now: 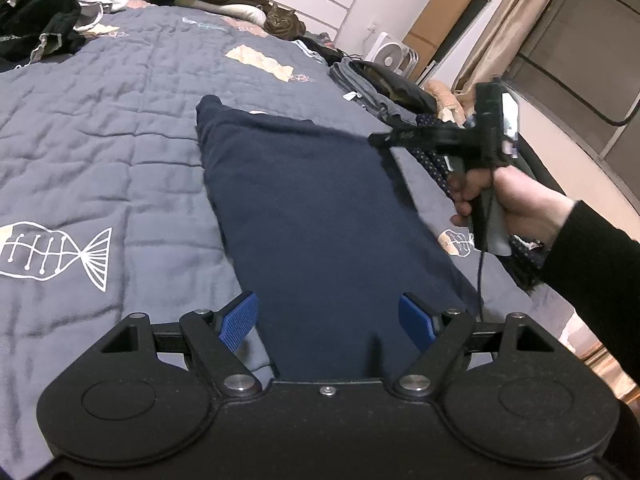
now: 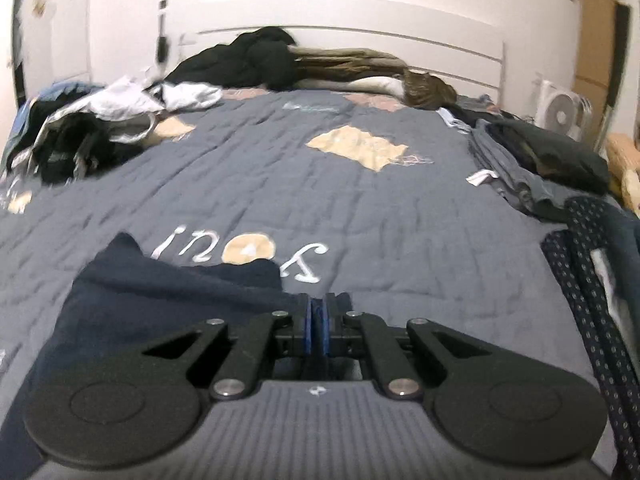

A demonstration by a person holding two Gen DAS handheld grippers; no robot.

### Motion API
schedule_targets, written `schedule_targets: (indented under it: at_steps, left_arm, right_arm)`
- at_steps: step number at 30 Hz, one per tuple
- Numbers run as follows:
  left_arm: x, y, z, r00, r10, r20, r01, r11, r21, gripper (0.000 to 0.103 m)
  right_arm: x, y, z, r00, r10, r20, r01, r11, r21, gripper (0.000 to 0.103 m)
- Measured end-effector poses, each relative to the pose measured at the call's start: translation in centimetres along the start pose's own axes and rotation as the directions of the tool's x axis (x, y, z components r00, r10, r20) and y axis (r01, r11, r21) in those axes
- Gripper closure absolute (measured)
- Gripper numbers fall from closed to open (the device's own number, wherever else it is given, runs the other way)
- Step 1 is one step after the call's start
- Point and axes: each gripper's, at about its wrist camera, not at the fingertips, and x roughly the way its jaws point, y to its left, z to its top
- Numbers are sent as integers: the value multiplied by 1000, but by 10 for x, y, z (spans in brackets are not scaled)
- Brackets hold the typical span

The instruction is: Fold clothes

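Note:
A navy garment (image 1: 312, 216) lies in a long strip on the grey quilt (image 1: 120, 128), its near end under my left gripper. My left gripper (image 1: 328, 320) hovers over that near end, open, its blue pads (image 1: 238, 320) wide apart with only fabric below them. A hand holds my right gripper (image 1: 378, 139) at the garment's far right corner. In the right wrist view the right gripper (image 2: 318, 320) is shut, with the navy garment (image 2: 180, 292) pinched at its edge between the pads.
A loose pile of black and white clothes (image 1: 48, 12) sits at the far left. A stack of folded grey and dark clothes (image 2: 536, 164) and a dotted navy piece (image 2: 592, 280) lie at the right. A cat (image 1: 282, 20) rests by the headboard. A fan (image 2: 564, 114) stands beyond.

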Motion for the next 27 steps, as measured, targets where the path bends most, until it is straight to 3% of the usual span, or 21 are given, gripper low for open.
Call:
schedule_targets:
  at_steps: [7, 9, 11, 13, 19, 21, 24, 27]
  left_arm:
    - [0, 1, 0, 1000, 2, -4, -2, 1000, -4, 27]
    - [0, 1, 1, 1000, 1, -1, -1, 1000, -10, 27]
    - [0, 1, 1, 1000, -2, -1, 2, 1000, -12, 27]
    - [0, 1, 1, 1000, -1, -2, 1, 1000, -10, 27]
    - [1, 6, 2, 1000, 5, -6, -5, 1000, -21, 27]
    - [1, 8, 3, 1000, 10, -6, -10, 1000, -29, 27]
    - [-1, 10, 4, 1000, 12, -2, -12, 999, -41, 27]
    - [-4, 10, 6, 1000, 11, 9, -11, 999, -44, 27]
  right_arm:
    - [23, 4, 0, 999, 2, -44, -4, 999, -39, 92]
    - [24, 5, 8, 999, 17, -37, -18, 999, -33, 87]
    - [24, 7, 16, 999, 31, -31, -32, 999, -27, 72]
    - [25, 9, 24, 999, 46, -24, -46, 999, -22, 67]
    - [71, 23, 30, 988, 39, -151, -47, 998, -50, 66]
    - [77, 21, 27, 986, 51, -160, -53, 999, -6, 67]
    - [79, 20, 25, 982, 64, -180, -58, 997, 41, 98]
    - [71, 15, 28, 987, 50, -153, -40, 997, 65, 102]
